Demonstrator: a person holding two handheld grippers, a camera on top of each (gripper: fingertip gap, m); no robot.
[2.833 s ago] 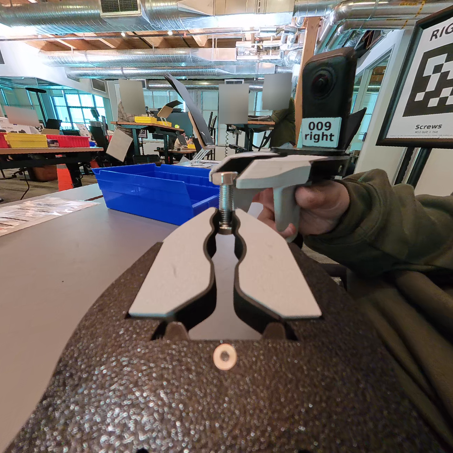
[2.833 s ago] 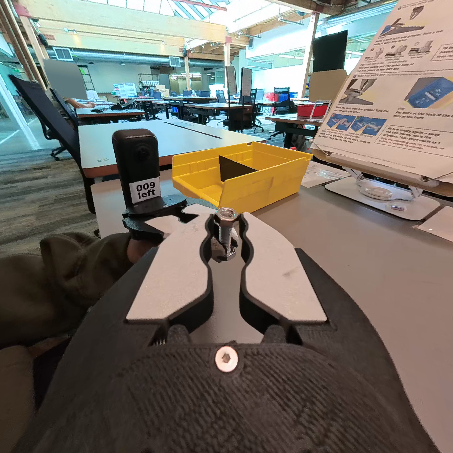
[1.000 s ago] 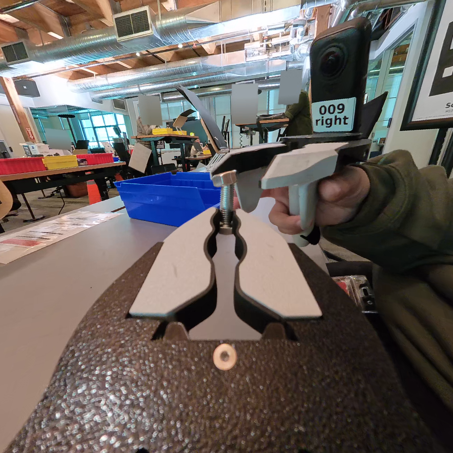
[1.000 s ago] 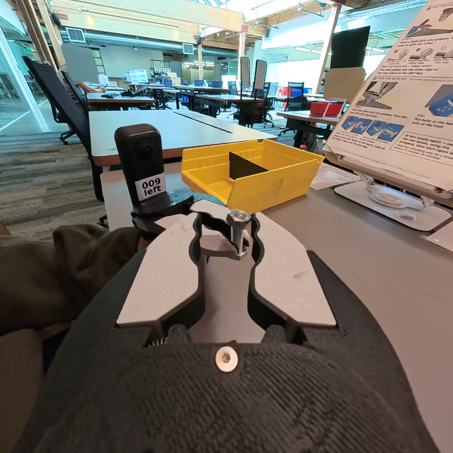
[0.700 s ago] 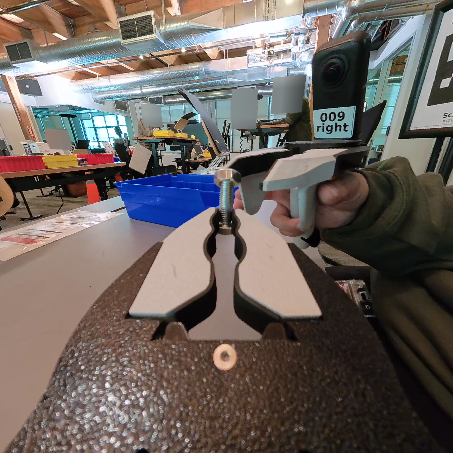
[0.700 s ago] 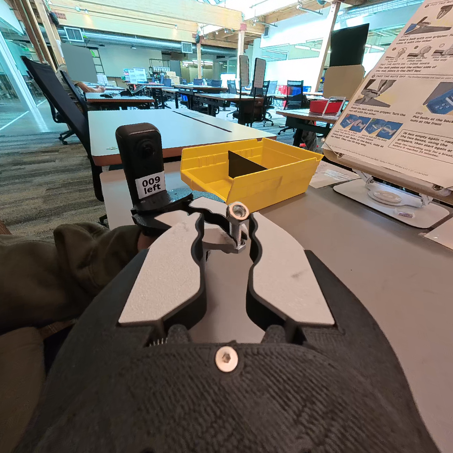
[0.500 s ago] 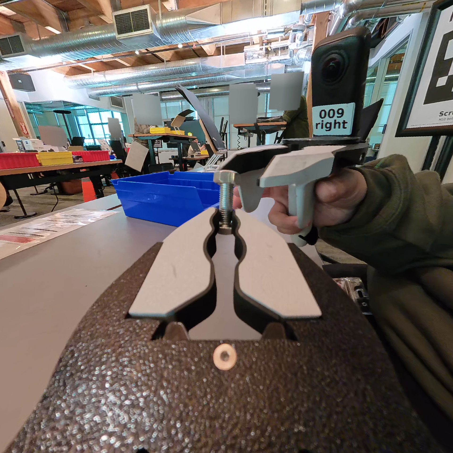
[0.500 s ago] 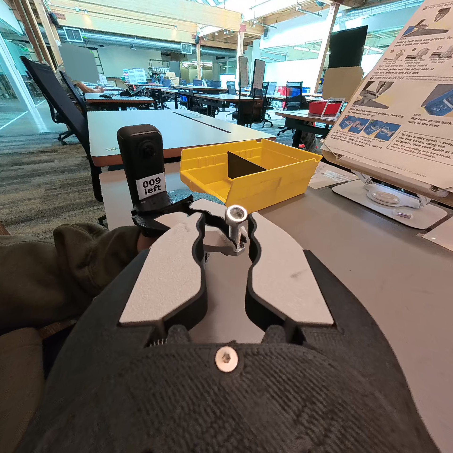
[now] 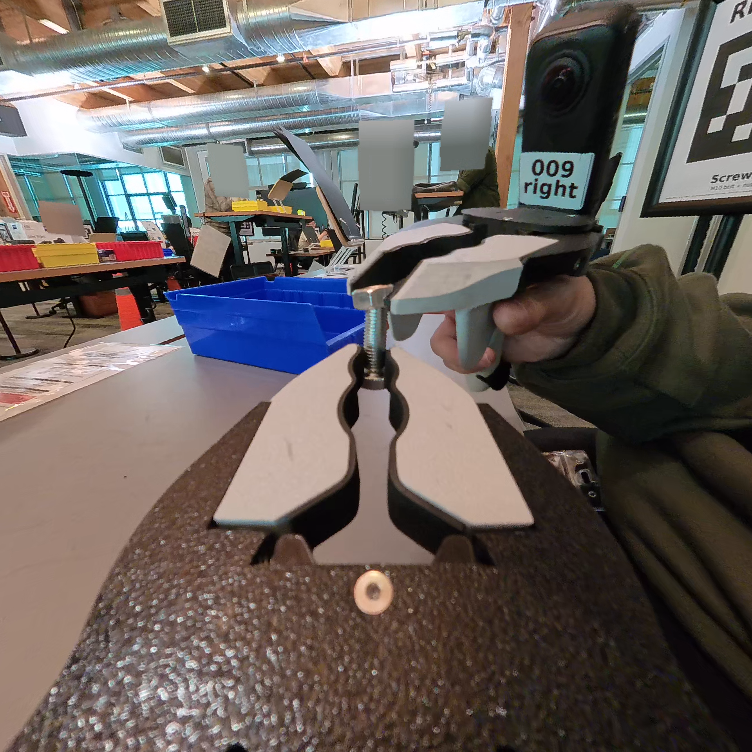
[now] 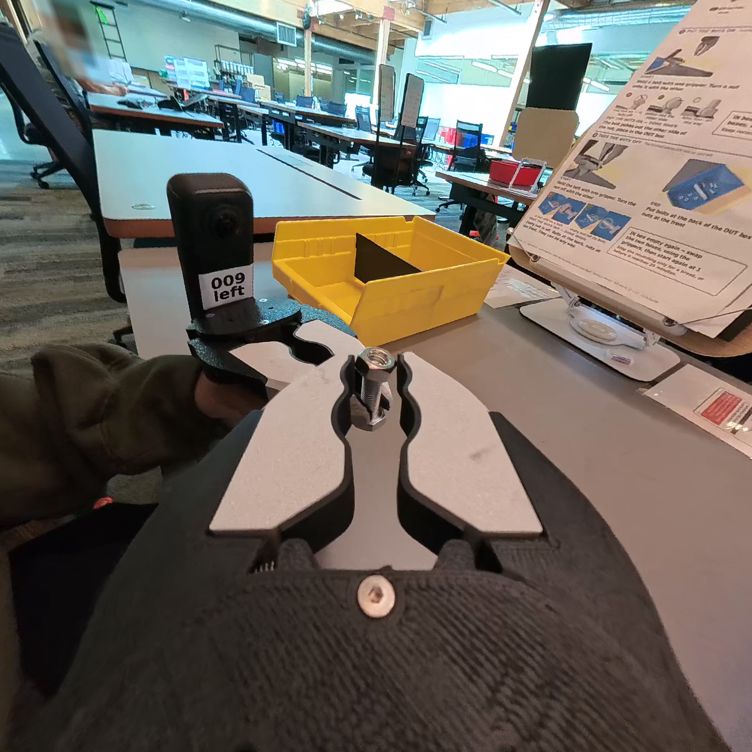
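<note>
A threaded steel bolt [image 9: 375, 329] stands upright above the grey table [image 9: 122, 427]. My left gripper [image 9: 374, 366] is shut on the bolt's lower end. In the right wrist view the bolt's shank [image 10: 371, 392] runs down to a hex head low between the left gripper's fingers [image 10: 260, 356]. A nut [image 10: 374, 361] sits on the bolt's top end, with its threaded hole showing. My right gripper [image 10: 375, 364] is shut on the nut, one fingertip on each side. In the left wrist view the right gripper [image 9: 376, 291] comes in level from the right, held by a hand in an olive sleeve [image 9: 651, 346].
A blue bin [image 9: 252, 321] stands on the table beyond the left gripper. A yellow bin [image 10: 390, 285] with a black divider stands beyond the right gripper. A printed sheet on a stand [image 10: 651, 183] is at the right. A laminated sheet [image 9: 61, 374] lies at the left. The tips of both grippers are at nearly the same place.
The right gripper, open and loose around the bolt's top half a second ago, has closed on the nut. The left gripper has kept its hold on the bolt.
</note>
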